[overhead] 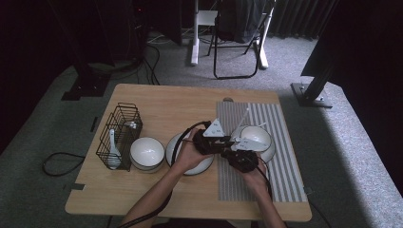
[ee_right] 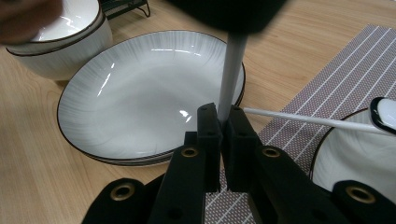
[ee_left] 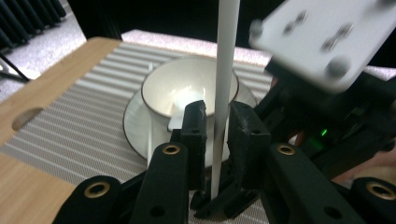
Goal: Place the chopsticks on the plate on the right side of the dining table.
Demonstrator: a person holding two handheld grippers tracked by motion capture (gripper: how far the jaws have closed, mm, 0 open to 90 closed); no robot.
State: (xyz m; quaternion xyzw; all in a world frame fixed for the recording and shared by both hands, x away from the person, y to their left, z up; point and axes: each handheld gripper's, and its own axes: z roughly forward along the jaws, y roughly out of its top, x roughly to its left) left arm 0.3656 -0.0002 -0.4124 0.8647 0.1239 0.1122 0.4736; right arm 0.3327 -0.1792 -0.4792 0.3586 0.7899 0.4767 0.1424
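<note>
White and thin: a chopstick [ee_right: 232, 70], clamped at one end between the closed fingers of the right gripper [ee_right: 223, 123] and rising straight out of them. Pinched firmly, with no gap at the pads. Farther up, lost behind the dark body of the left gripper [ee_left: 217, 121].

Seen along the left gripper's own fingers: the same chopstick [ee_left: 224, 70] standing between them, fingers narrow, close on both sides. Against one pad, or nearly so; a thin dark gap on the other side, so loosely framed rather than squeezed. Just past those fingers, the right gripper's grey plate, blurred, at the upper right.

From above: both hands close together over the middle of the wooden table [overhead: 161, 99], at the near left edge of the striped mat [overhead: 280, 123]. Chopstick poking out beyond the grippers, slanting up and away over the mat.

On the mat, just behind the grippers: a white bowl [ee_left: 187, 84] with a dark rim, seated on a plate [ee_left: 135, 126]. Leaning across that plate's rim and onto the mat: a second chopstick [ee_right: 303, 119], apart from the held one.

Beside the mat, on bare wood: a wide shallow dish [ee_right: 140, 93], white with a dark rim, right under the left hand. To its left, another bowl [ee_right: 60, 46], just beside the dish. Farther left, a black wire basket [overhead: 119, 133] with a white spoon [overhead: 113, 147] standing in it.
</note>
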